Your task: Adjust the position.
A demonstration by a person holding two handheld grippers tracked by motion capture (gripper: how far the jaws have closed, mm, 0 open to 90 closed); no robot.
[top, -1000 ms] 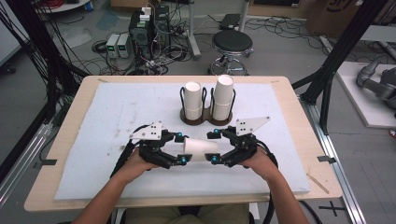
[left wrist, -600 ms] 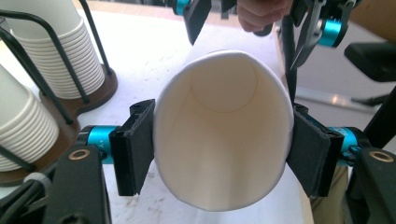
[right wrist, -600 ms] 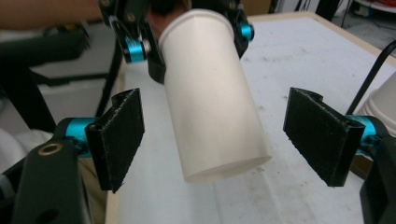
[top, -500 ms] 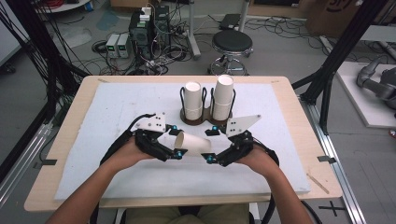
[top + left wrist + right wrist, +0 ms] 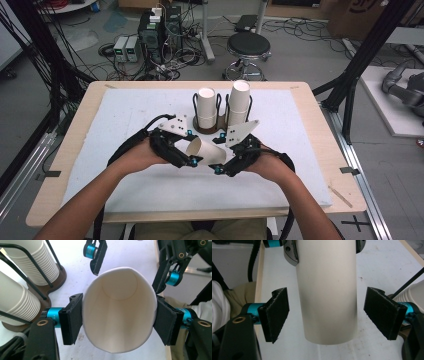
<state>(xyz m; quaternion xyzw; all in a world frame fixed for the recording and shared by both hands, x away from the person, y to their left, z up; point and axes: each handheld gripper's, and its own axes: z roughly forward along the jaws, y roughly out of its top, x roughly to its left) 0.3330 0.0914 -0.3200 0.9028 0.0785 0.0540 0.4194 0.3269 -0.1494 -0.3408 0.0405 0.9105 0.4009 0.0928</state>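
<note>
A white paper cup [image 5: 207, 151] lies on its side in the air just above the white mat, in front of the cup holder. My left gripper [image 5: 190, 147] is shut on it near the rim; in the left gripper view the pads [image 5: 72, 318] press both sides of the cup [image 5: 117, 312], whose open mouth faces the camera. My right gripper [image 5: 218, 155] stands open around the cup's base end. In the right gripper view the pads [image 5: 277, 315] sit apart from the cup [image 5: 327, 290] on each side, with a gap on both.
A dark wire holder [image 5: 207, 129] at the mat's far middle carries two stacks of paper cups [image 5: 206, 107] [image 5: 239, 102], close behind the grippers. The white mat [image 5: 125, 115] covers most of the wooden table [image 5: 310, 115]. A stool [image 5: 248, 47] stands beyond the far edge.
Both hands have risen and shifted a little toward the holder. The cup, level between the grippers before, has come up with the left gripper and now tilts.
</note>
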